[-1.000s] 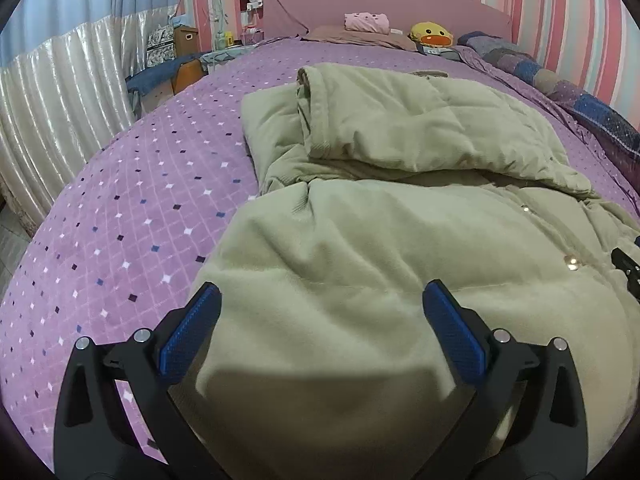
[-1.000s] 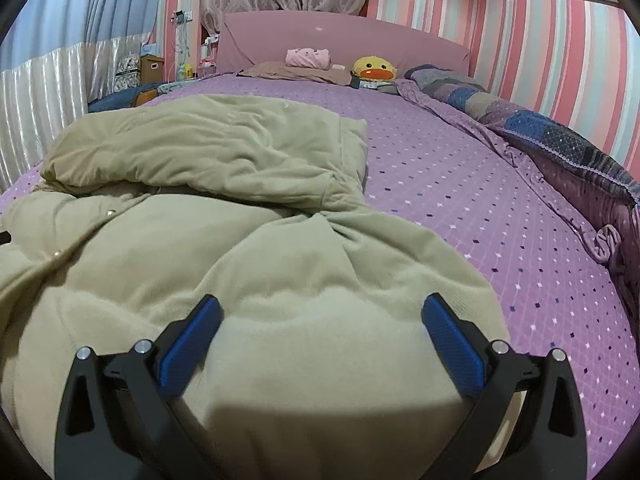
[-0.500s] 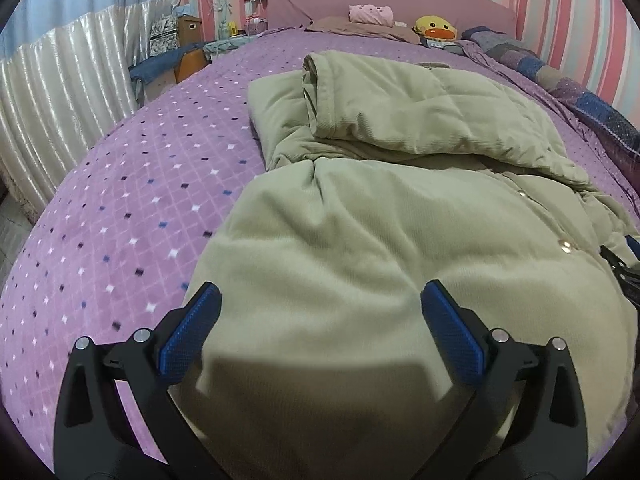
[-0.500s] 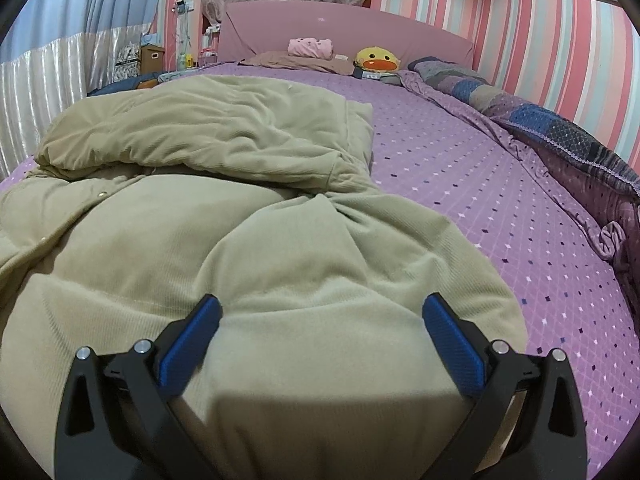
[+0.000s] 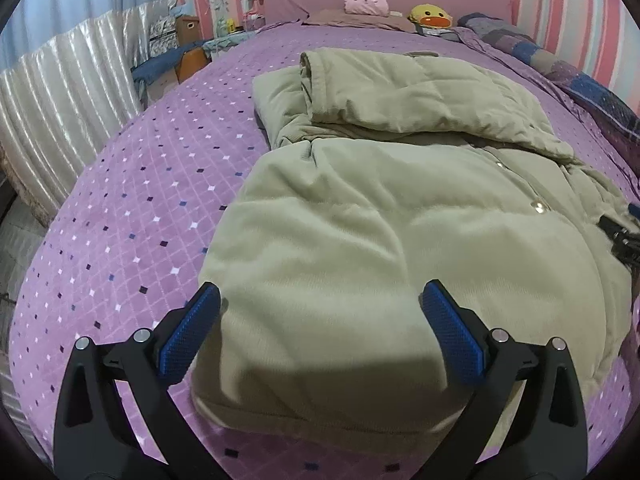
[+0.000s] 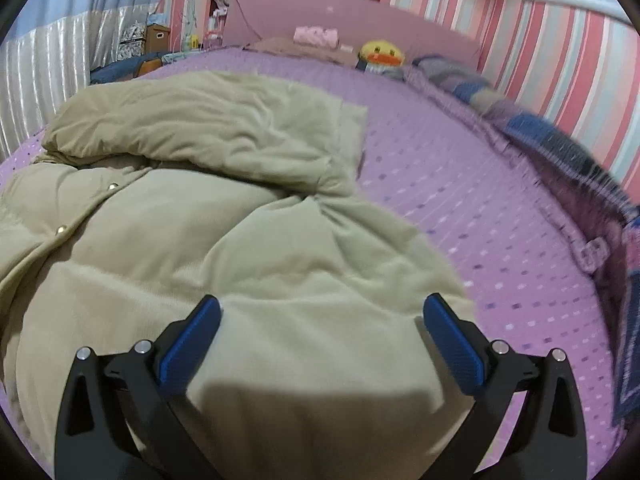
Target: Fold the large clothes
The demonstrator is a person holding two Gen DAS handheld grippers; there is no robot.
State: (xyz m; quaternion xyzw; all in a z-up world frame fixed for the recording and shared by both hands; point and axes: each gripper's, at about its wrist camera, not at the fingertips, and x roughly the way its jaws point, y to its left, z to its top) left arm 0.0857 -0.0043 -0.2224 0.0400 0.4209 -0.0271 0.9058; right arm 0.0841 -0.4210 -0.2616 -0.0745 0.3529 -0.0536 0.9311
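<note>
**Coat, padded, beige: lying on bed, both grippers over its hem**

Coat (image 5: 400,240): lying spread on the purple diamond-print bed cover (image 5: 140,208), with one part folded across its far end; snap buttons are showing along the front opening.

Left gripper (image 5: 320,312): hovering over the near left part of the coat, blue pads (image 5: 188,336) standing wide apart, nothing between them being gripped.

Right gripper (image 6: 320,316): hovering over the near right part of the coat (image 6: 240,248), pads likewise spread apart and holding nothing. Its black tip is showing at the right edge of the left wrist view.

Surroundings, left to right: a pleated curtain (image 5: 52,112) is hanging beside the bed; a pink headboard (image 6: 340,20) is standing at the far end; a yellow duck toy (image 6: 380,54) is sitting near it; a patchwork quilt (image 6: 560,140) is lying bunched along the striped wall (image 6: 560,60).
</note>
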